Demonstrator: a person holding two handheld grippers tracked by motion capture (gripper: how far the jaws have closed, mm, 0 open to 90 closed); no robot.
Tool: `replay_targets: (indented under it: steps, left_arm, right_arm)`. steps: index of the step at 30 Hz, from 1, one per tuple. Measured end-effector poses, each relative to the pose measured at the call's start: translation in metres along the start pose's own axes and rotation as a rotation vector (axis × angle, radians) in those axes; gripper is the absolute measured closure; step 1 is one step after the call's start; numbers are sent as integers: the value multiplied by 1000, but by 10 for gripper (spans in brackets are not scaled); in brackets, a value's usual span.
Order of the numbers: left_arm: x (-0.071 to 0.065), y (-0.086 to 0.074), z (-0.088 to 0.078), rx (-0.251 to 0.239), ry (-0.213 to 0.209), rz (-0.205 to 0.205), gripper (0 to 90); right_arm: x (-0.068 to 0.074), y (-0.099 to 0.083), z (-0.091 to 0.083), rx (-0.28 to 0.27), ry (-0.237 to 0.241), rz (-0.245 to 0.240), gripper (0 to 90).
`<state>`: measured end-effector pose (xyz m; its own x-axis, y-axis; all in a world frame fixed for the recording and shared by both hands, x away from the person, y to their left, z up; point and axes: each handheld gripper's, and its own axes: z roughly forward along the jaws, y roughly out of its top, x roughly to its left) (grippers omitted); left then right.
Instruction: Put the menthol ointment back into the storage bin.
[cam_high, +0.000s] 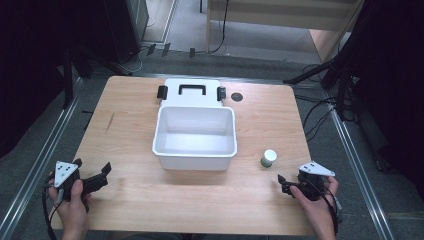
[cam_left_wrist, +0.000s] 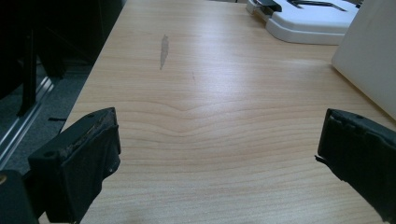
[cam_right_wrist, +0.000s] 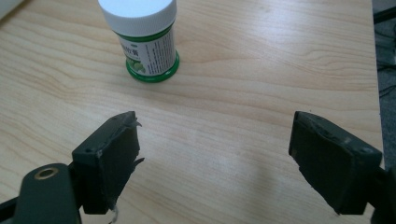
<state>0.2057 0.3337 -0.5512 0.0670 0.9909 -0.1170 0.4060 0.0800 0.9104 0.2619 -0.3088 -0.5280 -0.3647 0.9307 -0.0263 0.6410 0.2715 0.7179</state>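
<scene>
A wooden table (cam_high: 130, 125) is seen above grey flooring (cam_high: 25, 165). An open white box (cam_high: 195, 131) is placed centrally, a bottle (cam_high: 268, 158) beside it. Left gripper (cam_high: 102, 176) and right gripper (cam_high: 283, 184) are held spread, empty.

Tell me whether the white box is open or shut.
Open: the box shows its bare inside, and its lid lies flat behind it.
</scene>
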Motion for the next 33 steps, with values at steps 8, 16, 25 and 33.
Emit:
replay_targets:
  steps: [8, 16, 25, 33]
  left_arm:
    - [0, 0, 1, 0, -16, -1, 0]
    - [1, 0, 0, -2, -22, -9, 0]
    - [2, 0, 1, 2, -31, -12, 0]
    - [2, 1, 1, 1, -32, -18, 0]
  right_arm:
    - [2, 26, -9, 177, 18, -107, 197]
    - [11, 49, 4, 468, 81, -259, 190]
    - [21, 73, 14, 633, 116, -367, 196]
    - [30, 105, 20, 705, 111, -409, 154]
